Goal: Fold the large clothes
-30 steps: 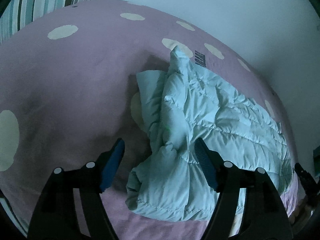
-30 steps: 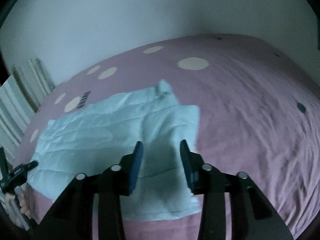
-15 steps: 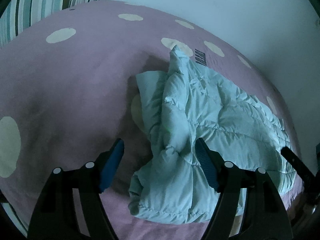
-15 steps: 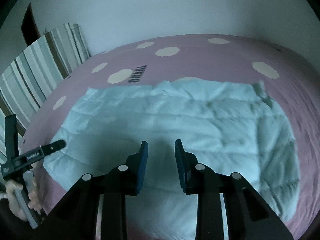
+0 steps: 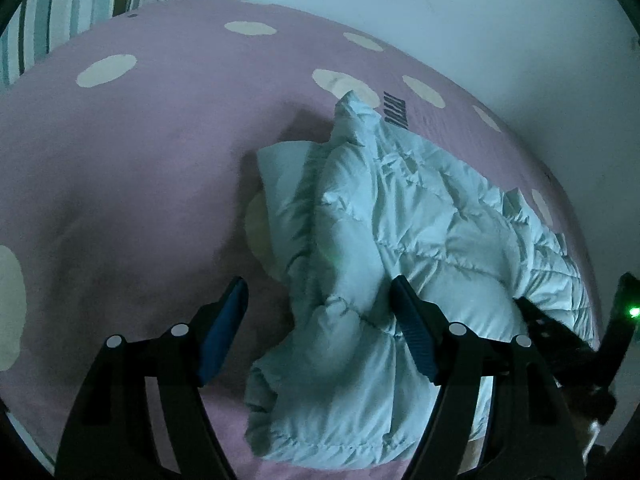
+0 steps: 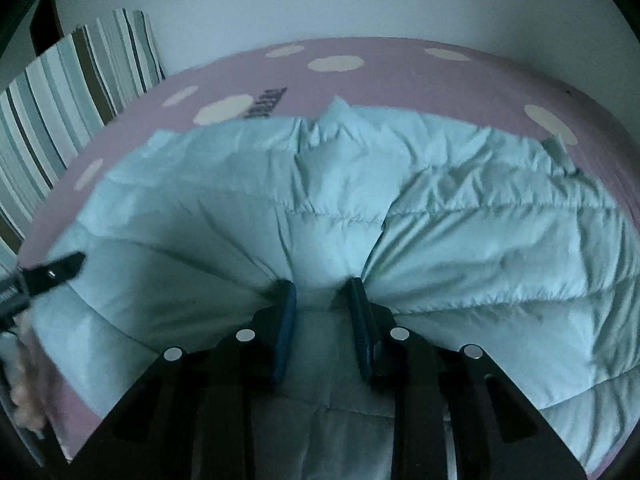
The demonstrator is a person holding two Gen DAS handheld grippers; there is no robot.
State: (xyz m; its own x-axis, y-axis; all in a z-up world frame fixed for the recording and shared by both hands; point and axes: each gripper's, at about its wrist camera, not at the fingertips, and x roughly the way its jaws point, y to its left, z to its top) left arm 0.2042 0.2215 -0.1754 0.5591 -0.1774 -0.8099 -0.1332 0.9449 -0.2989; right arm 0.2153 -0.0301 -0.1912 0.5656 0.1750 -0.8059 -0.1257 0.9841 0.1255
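Quilted jacket (image 6: 400, 208): pale blue, crumpled, on the pink spotted bed (image 5: 140, 152); long axis runs across the right wrist view, away and rightward in the left.
Right claw (image 6: 322, 292): nearer hand, at the jacket's near edge; jaws narrow, clamped on a bunched fabric fold.
Left claw (image 5: 318, 296): jaws wide apart, holding nothing, over the jacket's near-left end.
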